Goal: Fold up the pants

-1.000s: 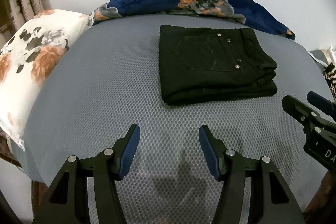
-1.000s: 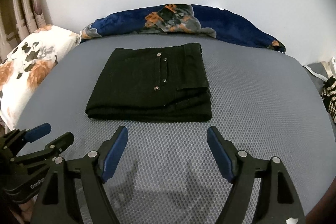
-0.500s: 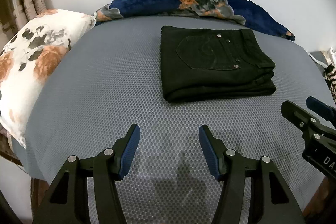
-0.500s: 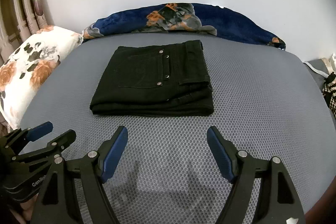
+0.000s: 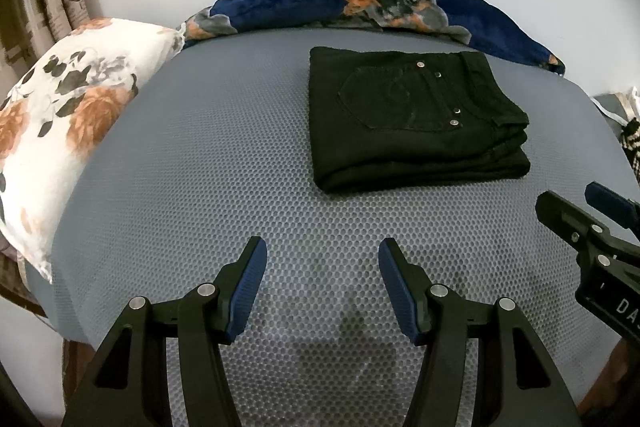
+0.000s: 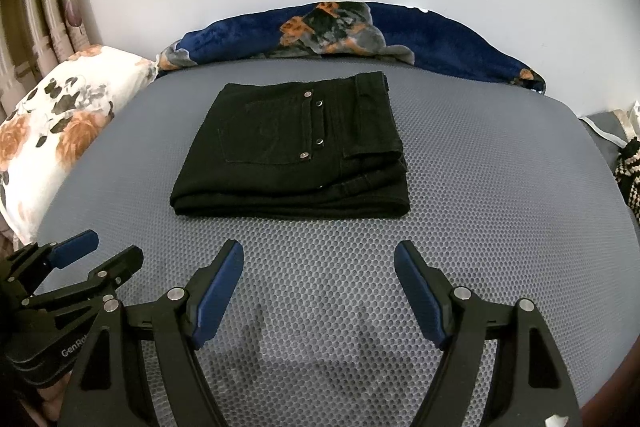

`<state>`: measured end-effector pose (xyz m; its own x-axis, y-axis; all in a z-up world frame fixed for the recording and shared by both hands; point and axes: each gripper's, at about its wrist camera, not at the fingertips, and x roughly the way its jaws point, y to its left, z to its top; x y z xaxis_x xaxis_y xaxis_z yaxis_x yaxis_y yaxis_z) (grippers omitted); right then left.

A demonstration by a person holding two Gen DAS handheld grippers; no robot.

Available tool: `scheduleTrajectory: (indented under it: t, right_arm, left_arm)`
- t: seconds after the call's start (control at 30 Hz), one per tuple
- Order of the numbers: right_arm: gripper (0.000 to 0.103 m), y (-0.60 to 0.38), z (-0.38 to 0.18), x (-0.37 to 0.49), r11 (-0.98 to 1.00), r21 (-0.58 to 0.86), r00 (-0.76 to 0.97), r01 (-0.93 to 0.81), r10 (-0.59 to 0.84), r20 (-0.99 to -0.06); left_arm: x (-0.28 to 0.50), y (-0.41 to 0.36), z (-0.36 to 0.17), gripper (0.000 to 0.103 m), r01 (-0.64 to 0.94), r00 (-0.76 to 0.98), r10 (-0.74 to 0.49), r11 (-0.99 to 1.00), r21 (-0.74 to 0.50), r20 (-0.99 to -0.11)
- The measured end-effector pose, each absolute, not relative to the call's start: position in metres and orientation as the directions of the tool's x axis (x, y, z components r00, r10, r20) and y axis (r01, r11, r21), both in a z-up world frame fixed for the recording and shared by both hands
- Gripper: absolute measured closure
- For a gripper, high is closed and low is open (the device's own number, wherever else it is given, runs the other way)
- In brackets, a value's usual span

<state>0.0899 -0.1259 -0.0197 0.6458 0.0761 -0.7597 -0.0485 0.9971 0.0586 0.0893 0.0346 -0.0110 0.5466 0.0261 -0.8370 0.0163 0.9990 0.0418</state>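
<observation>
On the side of your left gripper (image 6: 96,259), seen at the lower left of the right wrist view, you can read the white letters "GenRo", with the rest cut off; on your right gripper (image 5: 576,205), at the right edge of the left wrist view, only "DA" shows. The black pants (image 6: 294,147) lie folded into a compact stacked rectangle on the grey honeycomb-textured mattress (image 6: 480,155), towards its far side, just short of the navy floral blanket (image 6: 360,31) bunched along the wall. Their long axis runs left to right across your view, the waistband end to the right and the back pocket with its metal rivets facing up. A white floral pillow (image 6: 60,119) sits at the left. Both tongs are spread with nothing between the blue pads, and they hover over bare mattress, well apart from the pants.
</observation>
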Motion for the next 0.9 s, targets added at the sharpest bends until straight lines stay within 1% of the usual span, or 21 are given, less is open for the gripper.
scheduleTrajectory:
  t: [0.9]
  right_arm:
    - [0.027,-0.1279,-0.0260,0.0927,0.997,0.058,0.635,-0.042,0.072,-0.769]
  left_arm:
    - [0.0910,0.0302,-0.0164,0.044,0.037,0.543,0.020,0.998,0.048,-0.840]
